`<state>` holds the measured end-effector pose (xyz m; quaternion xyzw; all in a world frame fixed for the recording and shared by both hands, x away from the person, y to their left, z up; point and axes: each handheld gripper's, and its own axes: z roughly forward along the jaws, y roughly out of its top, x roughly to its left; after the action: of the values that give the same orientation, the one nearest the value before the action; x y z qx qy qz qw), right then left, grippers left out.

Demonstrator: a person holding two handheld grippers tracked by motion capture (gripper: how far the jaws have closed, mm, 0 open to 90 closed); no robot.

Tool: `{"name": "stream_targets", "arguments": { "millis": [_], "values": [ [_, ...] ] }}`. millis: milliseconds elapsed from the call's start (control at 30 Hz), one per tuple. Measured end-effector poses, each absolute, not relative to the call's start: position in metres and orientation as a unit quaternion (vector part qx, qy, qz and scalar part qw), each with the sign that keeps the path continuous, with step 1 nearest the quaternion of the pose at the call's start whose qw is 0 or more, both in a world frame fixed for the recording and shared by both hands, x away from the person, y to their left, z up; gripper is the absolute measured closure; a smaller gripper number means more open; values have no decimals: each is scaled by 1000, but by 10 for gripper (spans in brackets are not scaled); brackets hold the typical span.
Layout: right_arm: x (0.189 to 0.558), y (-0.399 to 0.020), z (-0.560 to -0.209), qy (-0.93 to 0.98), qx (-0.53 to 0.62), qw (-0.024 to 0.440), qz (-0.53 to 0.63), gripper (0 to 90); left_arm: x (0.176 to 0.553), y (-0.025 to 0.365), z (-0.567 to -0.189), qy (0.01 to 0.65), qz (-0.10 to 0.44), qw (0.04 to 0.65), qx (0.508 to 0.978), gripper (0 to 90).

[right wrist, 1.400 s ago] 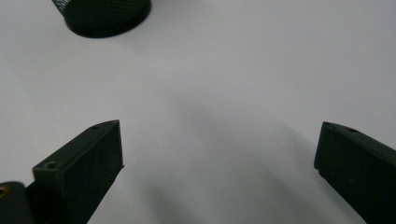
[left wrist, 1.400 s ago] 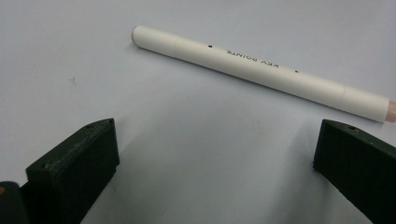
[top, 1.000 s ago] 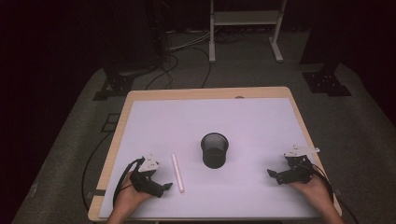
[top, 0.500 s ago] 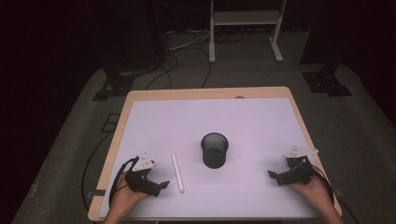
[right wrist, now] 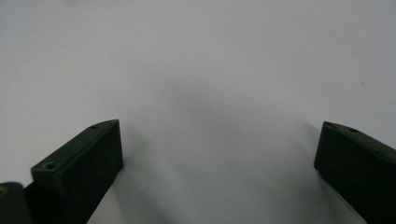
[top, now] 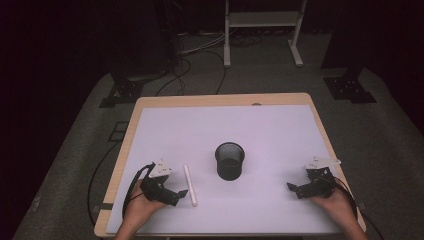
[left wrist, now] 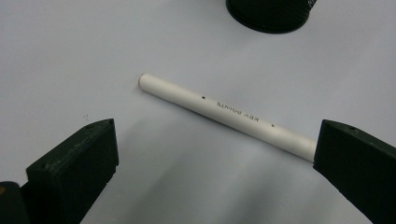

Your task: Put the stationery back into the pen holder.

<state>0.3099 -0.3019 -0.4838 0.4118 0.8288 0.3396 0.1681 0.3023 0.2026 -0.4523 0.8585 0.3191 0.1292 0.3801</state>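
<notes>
White pen point(top: 190, 185) is lying flat on the white table surface point(top: 260, 130), just left of the black mesh cup point(top: 230, 161) and near the table's front edge; in the left gripper view the pen point(left wrist: 229, 114) is running slantwise across the gap between the two black jaws, its far end passing close to one jaw without visible contact. Left gripper point(top: 181, 194), held low in the person's left hand point(top: 137, 210), is pointing at the pen's near end with jaws spread wide and grasping nothing. Compared with one second ago, this gripper is sitting slightly nearer the pen, whereas pen and cup are lying where they lay. Right gripper point(top: 292, 188), cradled in the right hand point(top: 335, 202) near the table's right edge, is resting likewise released over bare surface, its position essentially unchanged.
</notes>
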Motion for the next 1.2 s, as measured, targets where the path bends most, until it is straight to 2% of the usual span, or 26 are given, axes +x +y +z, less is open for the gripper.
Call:
{"name": "stream_targets", "arguments": {
  "millis": [467,1000,1033,1067,1167,1200],
  "values": [
    [310,-302,-484,828,412,168,340,1,325,176,-453,317,132,368,864,0],
    [310,-302,-484,828,413,167,340,1,334,168,-466,326,138,338,872,0],
    [310,-302,-484,828,413,167,340,1,335,168,-467,328,137,335,873,10],
    [310,-302,-484,828,413,167,340,1,334,168,-468,328,138,334,873,58],
    [310,-302,-484,828,413,167,340,1,335,168,-467,332,137,332,872,68],
    [310,-302,-484,828,412,167,340,2,335,168,-467,332,137,332,872,96]
  ]
}}
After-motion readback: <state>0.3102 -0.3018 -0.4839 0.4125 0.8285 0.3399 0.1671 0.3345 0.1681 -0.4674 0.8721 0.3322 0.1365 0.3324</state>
